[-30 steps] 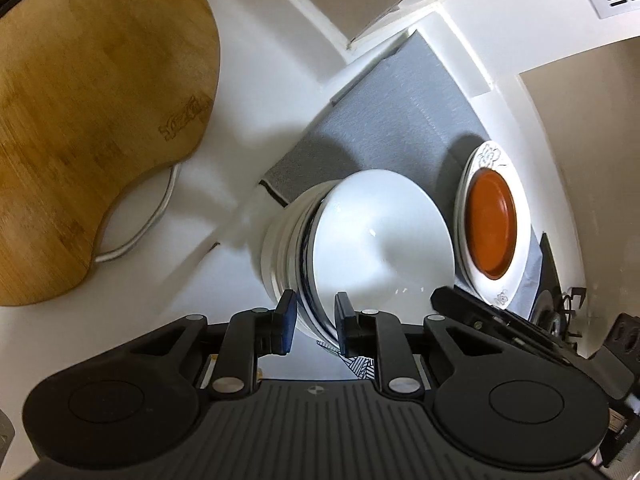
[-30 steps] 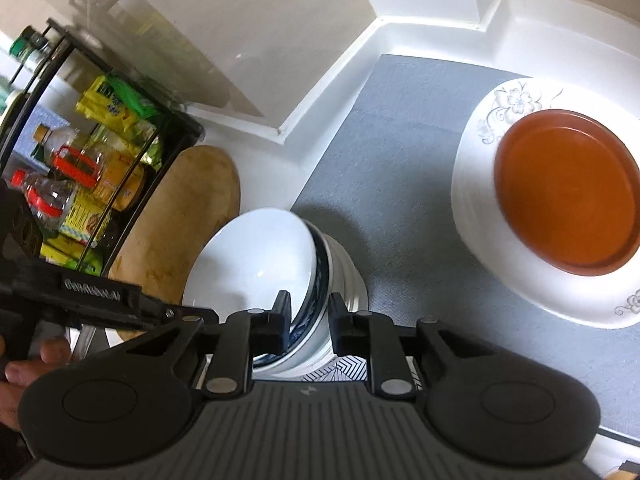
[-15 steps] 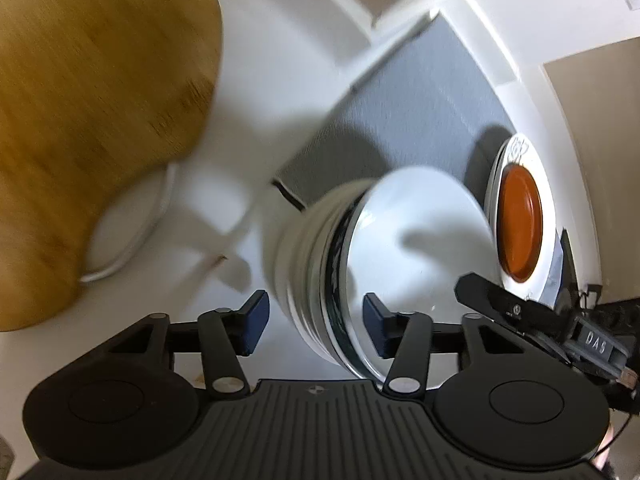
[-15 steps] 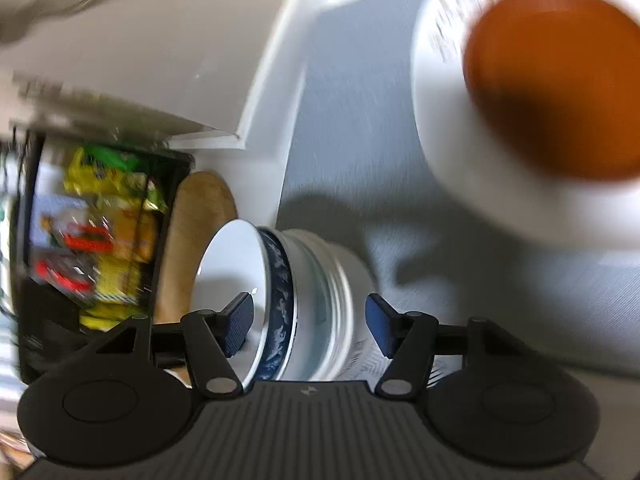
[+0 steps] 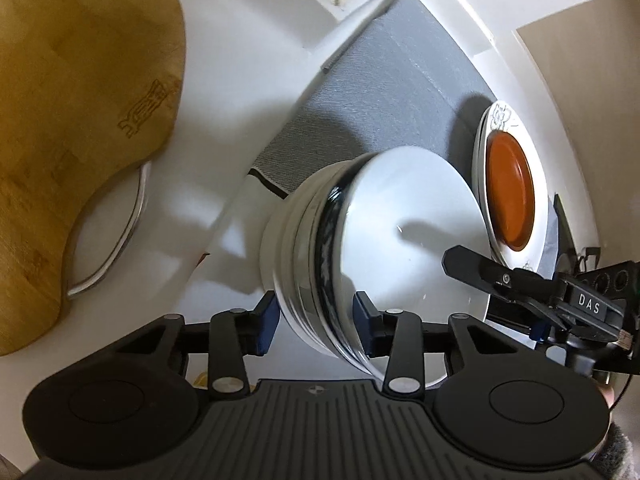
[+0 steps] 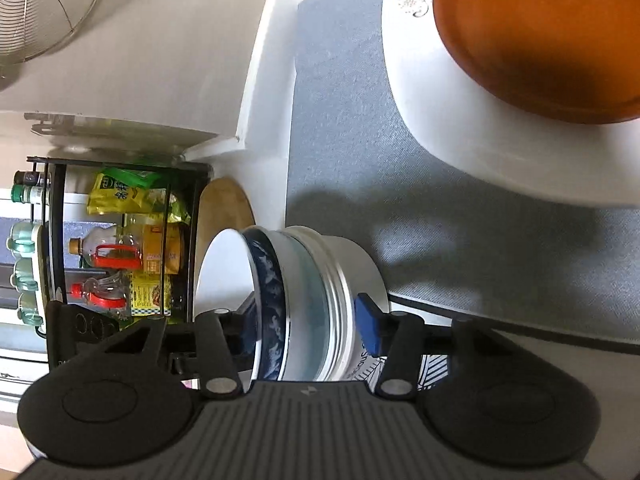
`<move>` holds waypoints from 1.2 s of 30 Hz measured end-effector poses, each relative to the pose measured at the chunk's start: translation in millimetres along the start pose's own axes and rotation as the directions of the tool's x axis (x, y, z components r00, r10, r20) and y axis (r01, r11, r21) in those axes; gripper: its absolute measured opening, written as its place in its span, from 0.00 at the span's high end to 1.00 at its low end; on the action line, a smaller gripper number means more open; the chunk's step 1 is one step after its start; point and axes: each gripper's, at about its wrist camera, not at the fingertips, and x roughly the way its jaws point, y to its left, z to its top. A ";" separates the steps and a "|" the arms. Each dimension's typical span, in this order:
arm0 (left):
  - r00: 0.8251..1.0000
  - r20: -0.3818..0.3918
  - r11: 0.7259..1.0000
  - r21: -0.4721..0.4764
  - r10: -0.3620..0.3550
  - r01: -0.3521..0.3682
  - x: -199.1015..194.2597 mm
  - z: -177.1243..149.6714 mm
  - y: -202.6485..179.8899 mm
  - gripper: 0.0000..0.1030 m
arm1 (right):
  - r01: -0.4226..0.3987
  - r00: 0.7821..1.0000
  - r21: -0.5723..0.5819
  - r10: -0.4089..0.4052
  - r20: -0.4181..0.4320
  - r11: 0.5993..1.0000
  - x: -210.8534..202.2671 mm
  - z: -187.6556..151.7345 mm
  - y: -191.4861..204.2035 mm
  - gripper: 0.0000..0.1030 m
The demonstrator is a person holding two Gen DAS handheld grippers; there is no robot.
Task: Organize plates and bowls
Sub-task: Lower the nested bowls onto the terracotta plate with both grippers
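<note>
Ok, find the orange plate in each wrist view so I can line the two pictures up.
Left wrist: the orange plate sits at right of centre, seen edge-on, on a white floral plate.
Right wrist: the orange plate fills the top right corner, on the same white floral plate.
Shared landmark: the bowl stack, low in both views on the grey mat.

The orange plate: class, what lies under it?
The orange plate rests on a white flowered plate, which sits on the grey mat. A second rim shows beneath; anything more is covered.
</note>
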 end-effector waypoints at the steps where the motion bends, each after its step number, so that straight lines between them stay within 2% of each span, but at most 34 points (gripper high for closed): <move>1: 1.000 0.000 1.000 0.000 0.006 -0.006 -0.9 -0.1 -1.3 0.58 | 0.005 1.000 -0.007 -0.005 0.004 1.000 -1.8 -0.3 1.7 0.47; 7: 1.000 0.008 1.000 0.009 0.007 -0.007 -9.1 -1.6 -12.0 0.58 | 0.026 0.999 -0.089 -0.024 0.026 0.996 -17.1 0.0 14.6 0.47; 16: 0.999 0.038 0.998 0.060 0.011 -0.014 -19.1 1.4 -42.8 0.58 | 0.023 0.997 -0.122 -0.013 0.082 0.992 -46.8 6.6 23.3 0.47; 22: 0.999 0.043 0.995 0.098 -0.028 0.024 -26.2 6.4 -68.7 0.57 | 0.033 0.991 -0.162 -0.012 0.132 0.986 -79.6 19.9 33.1 0.47; 31: 0.996 0.087 0.977 0.215 -0.034 0.015 -33.9 24.2 -142.6 0.58 | 0.063 0.967 -0.187 -0.013 0.255 0.980 -140.6 49.5 39.0 0.47; 36: 0.993 0.098 0.966 0.255 -0.068 0.041 -35.2 33.2 -181.6 0.57 | 0.069 0.947 -0.175 -0.010 0.320 0.982 -179.4 67.5 40.9 0.47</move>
